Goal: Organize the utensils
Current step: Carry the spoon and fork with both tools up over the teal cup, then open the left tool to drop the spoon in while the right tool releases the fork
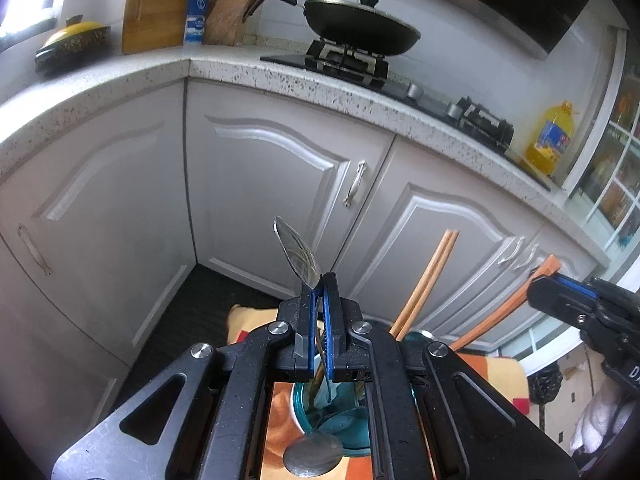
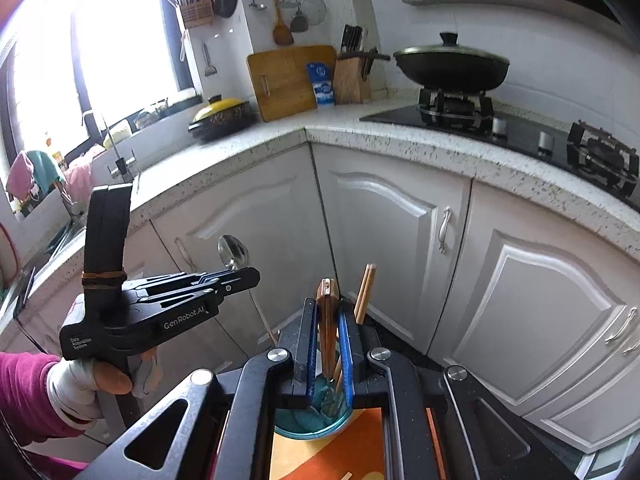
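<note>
The left tongs (image 1: 320, 288) are closed tight on the thin handle of a metal spoon (image 1: 298, 250), whose shiny oval bowl is held above the pads, tipped up and slightly to the left; its long axis runs steeply upward from the grip. In the right wrist view the same spoon (image 2: 234, 254) is seen bowl-up beyond the left tongs (image 2: 250, 276), which are carried by a hand (image 2: 100, 376) in a pink sleeve. The right tongs (image 2: 328, 316) are narrowed onto a pair of brown chopsticks (image 2: 327, 312), clamped between the blue pads and pointed almost straight up. From the left wrist view those chopsticks (image 1: 512, 304) are seen slanted up to the right, beside the right tongs (image 1: 560, 292).

Below both tongs a teal glass cup (image 2: 316, 420) is set on an orange patterned cloth (image 2: 332, 452). A second pair of wooden chopsticks (image 1: 426, 280) is stood in the cup, leaned up and to the right. A second spoon (image 1: 314, 456) is seen at the cup's near rim, bowl toward the camera. Two spoons and two pairs of chopsticks are thus counted. Behind, a lidded wok (image 1: 360, 24) is set on the stove on the speckled desk (image 1: 224, 68).
</note>
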